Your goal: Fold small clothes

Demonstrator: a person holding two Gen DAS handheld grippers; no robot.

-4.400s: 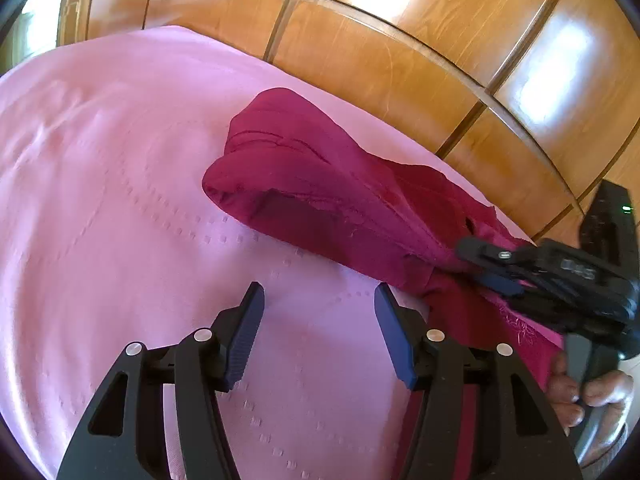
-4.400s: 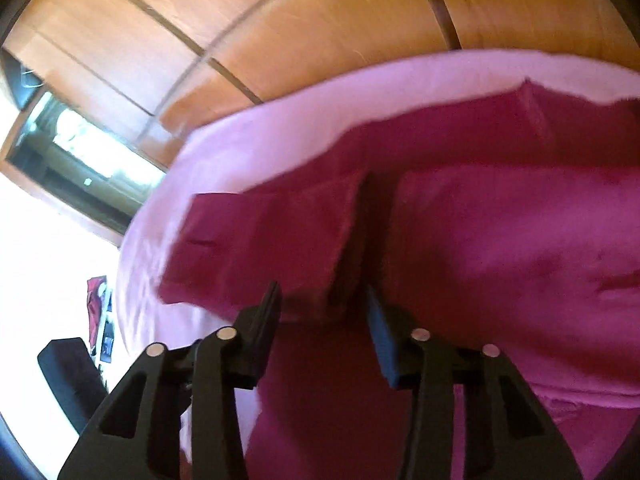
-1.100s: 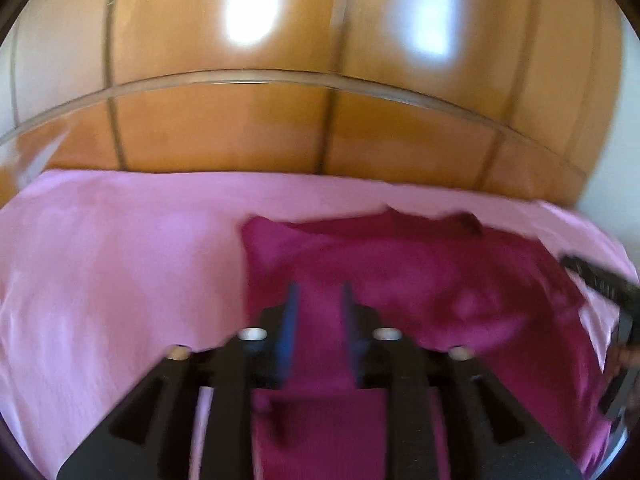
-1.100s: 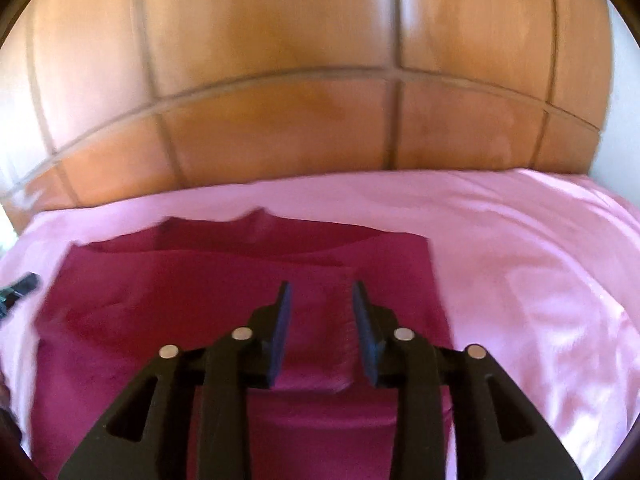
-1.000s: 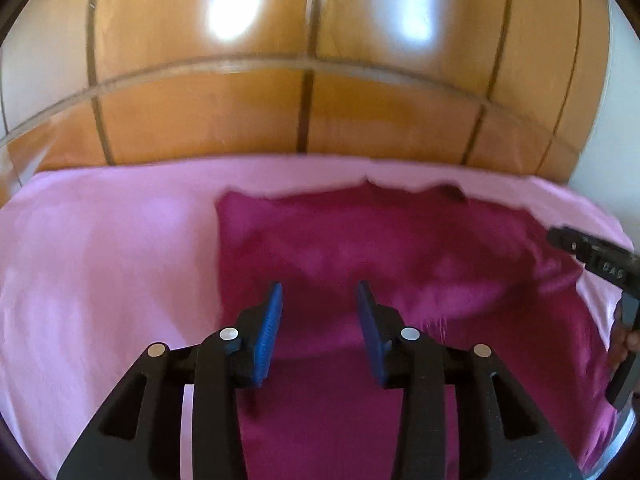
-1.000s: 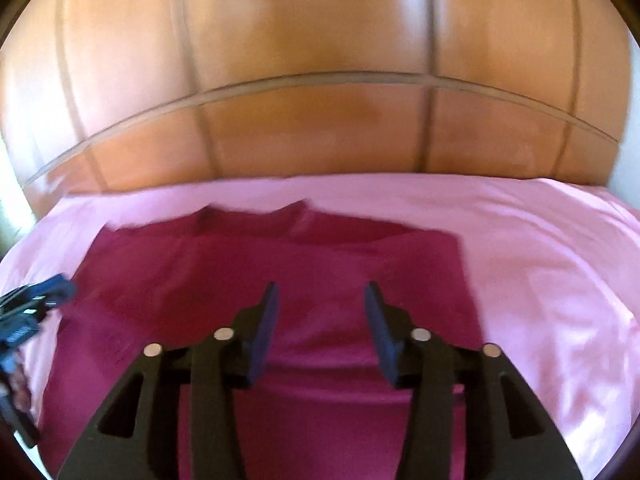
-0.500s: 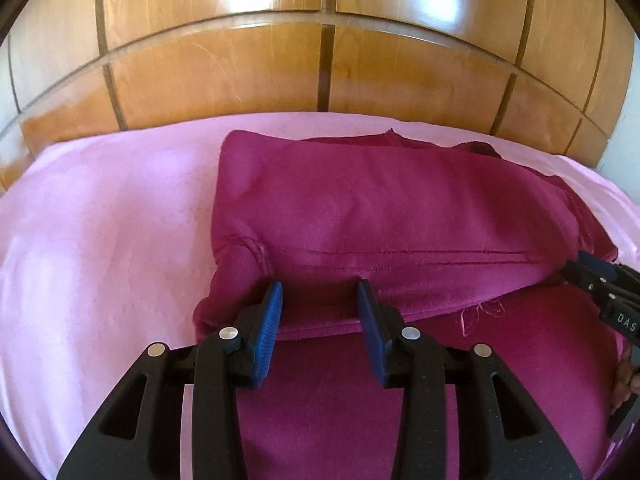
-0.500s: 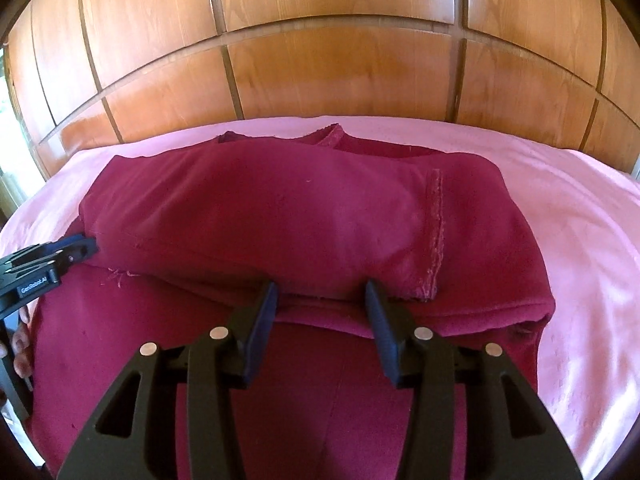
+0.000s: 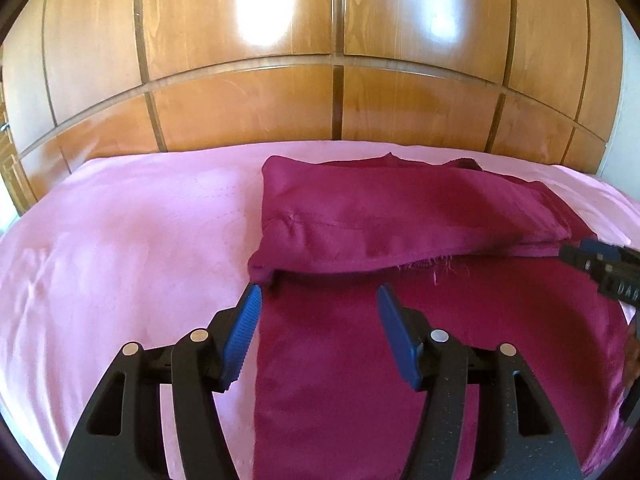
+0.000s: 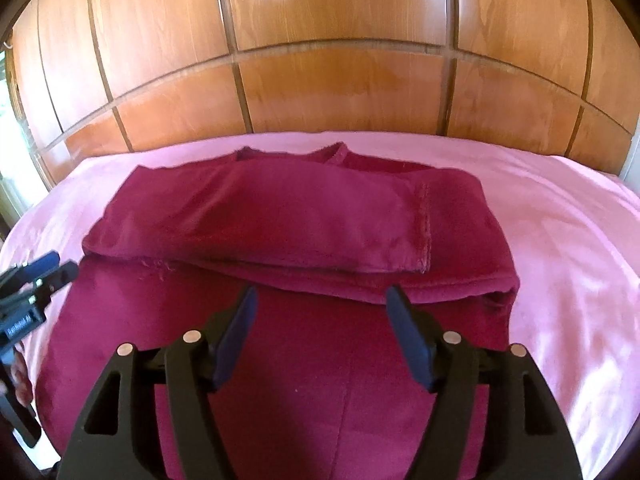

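A dark magenta garment lies flat on a bed covered by a pink sheet, with a glossy wooden panelled wall rising behind the far edge. The garment's far part is folded forward over itself, making a thick band that runs across the cloth from side to side; its near edge shows a few loose threads (frayed, pale pink). A vertical seam crosses the band toward its right end in the right wrist view.

The left claw hangs just above the single layer of cloth, near the band's left corner, its blue-padded fingers spread wide with nothing between them. Its left finger sits over the line where garment meets sheet.

The right claw is likewise released, fingers apart and empty, poised over the flat cloth just short of the folded band.

Each claw appears at the edge of the other's view: the right one at the right edge of the left wrist view, where white lettering reads roughly "DA" before it is cut off; the left one at the left edge of the right wrist view, bearing a small white label too blurred to read.
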